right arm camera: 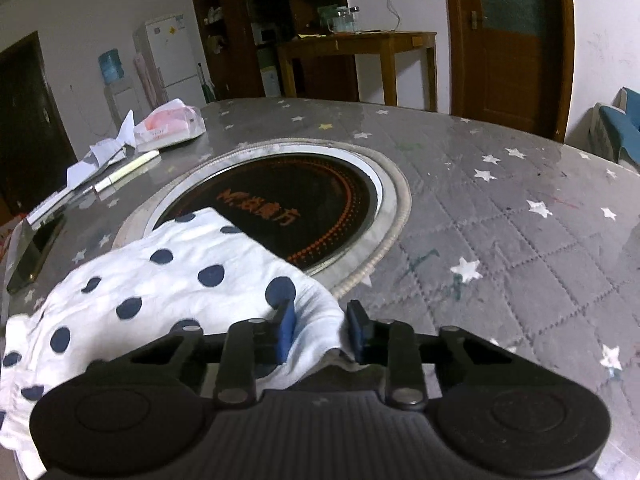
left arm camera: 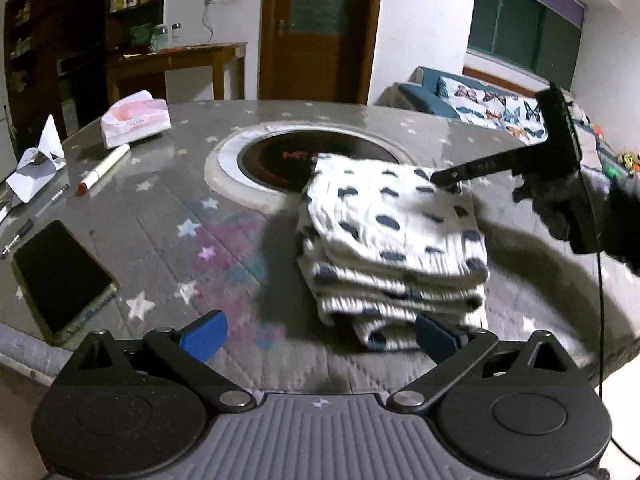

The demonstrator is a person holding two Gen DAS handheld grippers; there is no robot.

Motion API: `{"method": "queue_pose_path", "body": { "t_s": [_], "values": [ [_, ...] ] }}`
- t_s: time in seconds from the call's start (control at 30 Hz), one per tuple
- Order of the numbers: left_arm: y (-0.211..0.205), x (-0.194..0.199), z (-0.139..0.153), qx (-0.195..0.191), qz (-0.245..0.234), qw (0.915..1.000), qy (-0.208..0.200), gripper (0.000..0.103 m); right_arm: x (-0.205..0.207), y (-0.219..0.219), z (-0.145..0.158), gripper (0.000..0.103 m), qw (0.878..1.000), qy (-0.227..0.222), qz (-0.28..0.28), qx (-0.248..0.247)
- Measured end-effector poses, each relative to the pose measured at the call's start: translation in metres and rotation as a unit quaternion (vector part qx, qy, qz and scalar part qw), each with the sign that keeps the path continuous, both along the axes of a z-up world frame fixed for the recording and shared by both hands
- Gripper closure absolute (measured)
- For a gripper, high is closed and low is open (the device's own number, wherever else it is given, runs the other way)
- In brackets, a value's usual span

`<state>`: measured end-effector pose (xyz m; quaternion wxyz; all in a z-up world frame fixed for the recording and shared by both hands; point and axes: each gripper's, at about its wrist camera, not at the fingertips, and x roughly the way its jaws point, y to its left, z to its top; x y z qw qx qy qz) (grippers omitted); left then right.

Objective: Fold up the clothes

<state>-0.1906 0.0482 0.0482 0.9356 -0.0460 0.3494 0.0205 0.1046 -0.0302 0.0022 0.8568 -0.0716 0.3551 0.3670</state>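
Note:
A white cloth with dark blue dots [left arm camera: 394,240] lies folded in a thick stack on the grey star-patterned table cover [left arm camera: 168,216], its far corner over the round black hotplate [left arm camera: 280,162]. My left gripper [left arm camera: 320,338] is open wide just in front of the stack, its right blue pad touching the stack's near edge. My right gripper [right arm camera: 320,330] is closed most of the way on the cloth's corner [right arm camera: 316,320], with fabric bunched between its blue pads. In the left wrist view the right gripper [left arm camera: 448,178] rests on the stack's far right corner.
A black phone [left arm camera: 60,276] lies at the left near the table edge. Pens [left arm camera: 104,170], crumpled paper [left arm camera: 36,164] and a pink tissue pack [left arm camera: 134,116] lie at the far left. A wooden side table [right arm camera: 360,52], door and shelves stand behind.

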Motion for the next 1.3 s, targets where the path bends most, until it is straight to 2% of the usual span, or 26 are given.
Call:
{"method": "queue_pose_path", "body": {
  "t_s": [0.07, 0.1, 0.23, 0.27, 0.33, 0.4, 0.6, 0.77, 0.87, 0.97, 1.1, 1.2, 1.3],
  "values": [
    [0.0, 0.0, -0.003, -0.002, -0.004, 1.0, 0.0, 0.011, -0.007, -0.005, 0.001, 0.079, 1.0, -0.003, -0.004, -0.007],
    [0.0, 0.0, -0.005, -0.003, -0.007, 1.0, -0.001, 0.018, -0.011, -0.009, 0.001, 0.079, 1.0, -0.006, -0.007, -0.011],
    [-0.003, 0.004, -0.014, 0.004, -0.024, 0.9997, 0.002, 0.034, -0.031, -0.026, 0.002, 0.079, 0.999, -0.019, -0.022, -0.027],
    [-0.003, 0.006, -0.016, 0.007, -0.027, 0.9996, 0.003, 0.041, -0.036, -0.03, 0.002, 0.079, 0.999, -0.023, -0.026, -0.031],
    [-0.004, 0.009, -0.02, 0.013, -0.03, 0.9995, -0.002, 0.047, -0.048, -0.04, 0.003, 0.079, 0.998, -0.028, -0.035, -0.039],
    [-0.003, 0.014, -0.022, 0.012, -0.035, 0.9993, -0.011, 0.06, -0.059, -0.051, 0.004, 0.079, 0.997, -0.033, -0.047, -0.044],
    [-0.003, 0.041, -0.023, 0.007, -0.048, 0.9984, -0.028, 0.074, -0.098, -0.079, 0.002, 0.078, 0.994, -0.052, -0.087, -0.046],
    [-0.003, 0.08, -0.024, 0.006, -0.06, 0.9976, -0.035, 0.074, -0.131, -0.097, -0.001, 0.078, 0.989, -0.063, -0.128, -0.039],
    [-0.001, 0.103, -0.025, -0.007, -0.071, 0.997, -0.031, 0.075, -0.147, -0.107, -0.002, 0.078, 0.986, -0.059, -0.151, -0.029],
    [0.002, 0.116, -0.025, -0.015, -0.078, 0.9965, -0.026, 0.071, -0.157, -0.115, -0.002, 0.077, 0.984, -0.053, -0.166, -0.018],
    [0.013, 0.113, -0.019, -0.038, -0.064, 0.997, -0.019, 0.067, -0.161, -0.122, 0.005, 0.074, 0.983, -0.058, -0.174, -0.014],
    [0.017, 0.1, -0.008, -0.033, -0.039, 0.9982, -0.032, 0.063, -0.157, -0.122, 0.016, 0.074, 0.983, -0.069, -0.173, -0.005],
    [0.018, 0.093, 0.008, -0.055, -0.027, 0.9966, -0.055, 0.063, -0.148, -0.119, 0.024, 0.072, 0.984, -0.075, -0.163, 0.008]
  ]
}}
